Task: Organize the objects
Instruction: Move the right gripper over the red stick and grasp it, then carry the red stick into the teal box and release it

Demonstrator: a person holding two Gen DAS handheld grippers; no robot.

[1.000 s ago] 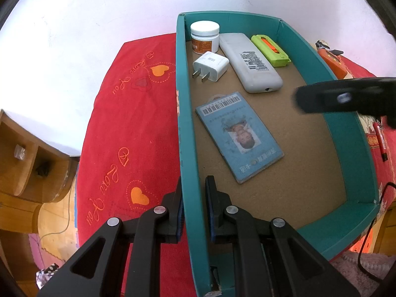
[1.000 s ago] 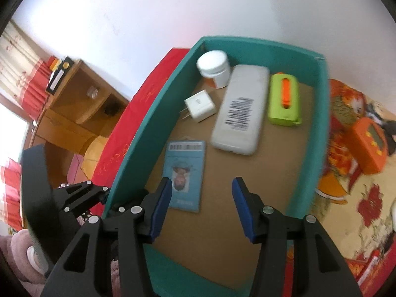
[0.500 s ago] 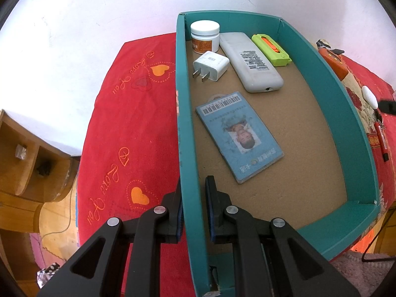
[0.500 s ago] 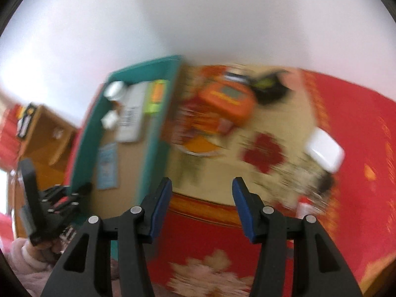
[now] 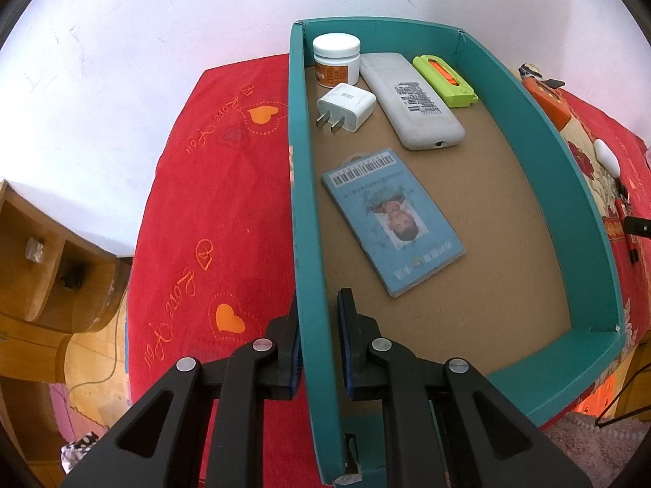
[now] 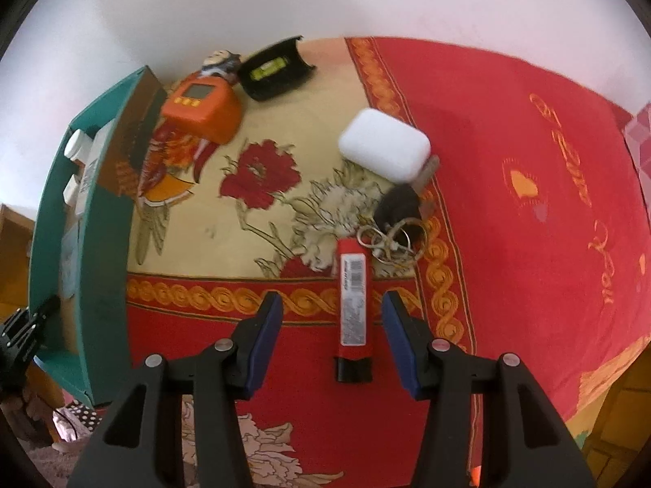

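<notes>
left wrist: left gripper [image 5: 318,339] clamped on teal box [image 5: 586,219] near-left wall; 5 items inside.
right wrist: right gripper [image 6: 331,337] half open, empty, straddling red marker [image 6: 353,305] right of box.
step: picking marker.
next: lower, close, carry left.

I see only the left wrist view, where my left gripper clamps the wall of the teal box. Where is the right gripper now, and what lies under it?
Observer: The right gripper is open above the cloth, outside the teal box. A red and black tube lies between its fingers, untouched.
Operator: Which other things are loose near the tube?
Observer: A key ring lies at the tube's far end, and a white case lies beyond it.
Operator: Anything close to the box?
Observer: An orange device with a small screen sits beside the box wall, with a black spirit level behind it.
</notes>
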